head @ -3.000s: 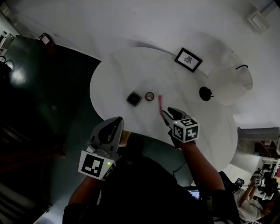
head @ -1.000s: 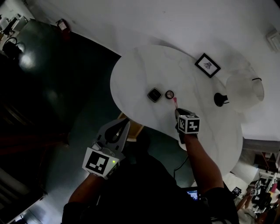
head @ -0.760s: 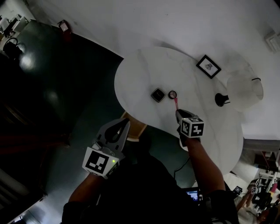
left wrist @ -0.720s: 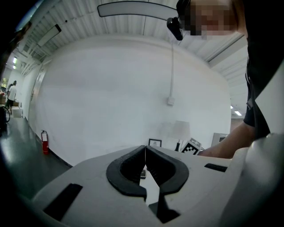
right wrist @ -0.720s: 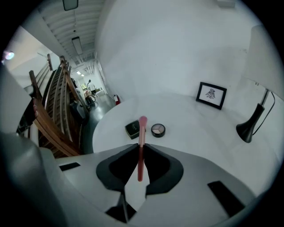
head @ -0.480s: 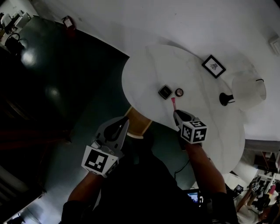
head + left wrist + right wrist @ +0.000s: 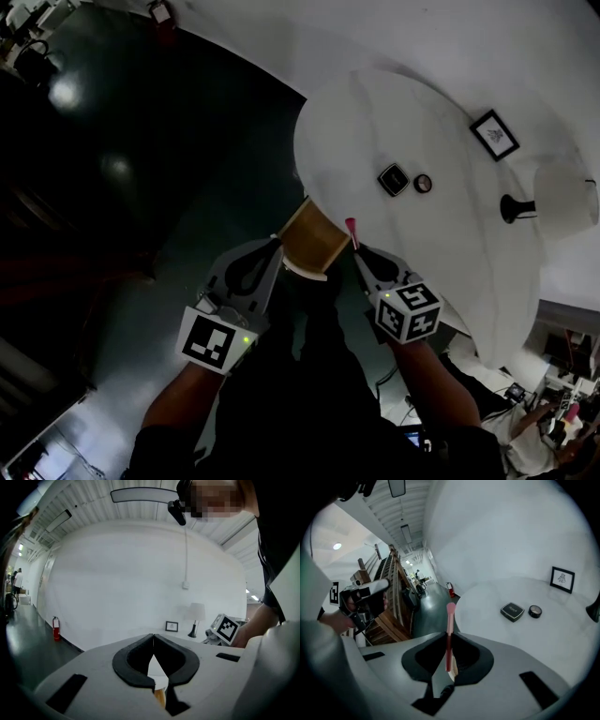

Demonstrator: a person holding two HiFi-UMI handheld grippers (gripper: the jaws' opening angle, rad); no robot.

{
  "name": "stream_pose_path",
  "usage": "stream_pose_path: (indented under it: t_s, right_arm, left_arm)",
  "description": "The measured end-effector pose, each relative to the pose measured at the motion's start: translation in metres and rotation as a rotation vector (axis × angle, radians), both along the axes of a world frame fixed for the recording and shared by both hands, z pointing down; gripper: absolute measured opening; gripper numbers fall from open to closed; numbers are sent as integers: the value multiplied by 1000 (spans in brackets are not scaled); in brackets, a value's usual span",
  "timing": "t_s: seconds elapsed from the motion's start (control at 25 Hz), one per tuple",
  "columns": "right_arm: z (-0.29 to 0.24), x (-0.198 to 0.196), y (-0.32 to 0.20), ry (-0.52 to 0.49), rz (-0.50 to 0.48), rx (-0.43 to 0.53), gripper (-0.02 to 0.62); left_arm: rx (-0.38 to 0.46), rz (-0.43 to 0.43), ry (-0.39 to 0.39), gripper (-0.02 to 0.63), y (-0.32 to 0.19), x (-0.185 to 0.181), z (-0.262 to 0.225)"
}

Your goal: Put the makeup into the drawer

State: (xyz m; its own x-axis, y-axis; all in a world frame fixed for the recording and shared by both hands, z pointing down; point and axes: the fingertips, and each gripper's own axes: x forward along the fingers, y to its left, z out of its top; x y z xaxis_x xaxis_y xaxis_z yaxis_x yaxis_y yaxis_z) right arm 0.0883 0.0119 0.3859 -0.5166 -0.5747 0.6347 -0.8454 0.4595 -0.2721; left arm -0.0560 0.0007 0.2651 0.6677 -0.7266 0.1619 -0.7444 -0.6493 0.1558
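Right gripper (image 7: 364,261): clamped on a slim pink stick (image 7: 351,228), whose pale tip pokes out past the jaws.
Left gripper (image 7: 267,251): jaws pressed together with nothing between them; it hangs just left of the drawer (image 7: 314,242).
Pink stick: in the air by the near edge of the table (image 7: 422,262), just beside the drawer but not in it.
Drawer: wooden and pulled out from under the table's edge; no makeup shows inside, as far as I can tell.
On the table: a dark square compact (image 7: 394,179) and a small round pot (image 7: 423,183), side by side, well apart from the drawer.
Done: drawer open, one piece in the grip.
Left to do: drop the stick in, then likely fetch the compact and pot.
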Motion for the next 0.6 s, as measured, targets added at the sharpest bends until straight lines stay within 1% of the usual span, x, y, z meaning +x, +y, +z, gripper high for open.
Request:
stream_pose_path:
  t_s: [0.12, 0.24, 0.32, 0.44, 0.6]
  right_arm:
    - [20, -24, 12, 12, -49, -15, 48]
    - [50, -41, 18, 36, -103, -25, 48]
    - [77, -52, 23, 51, -136, -44, 48]
    - [124, -64, 28, 72, -175, -78, 48]
    - [193, -68, 12, 90, -224, -101, 48]
  left_arm:
    - [-18, -6, 4, 11, -3, -8, 20]
    - [-16, -10, 10, 11, -6, -12, 40]
    - [-14, -7, 15, 11, -5, -12, 54]
    - [-33, 13, 1, 11, -1, -11, 82]
    - [-47, 37, -42, 11, -12, -3, 128]
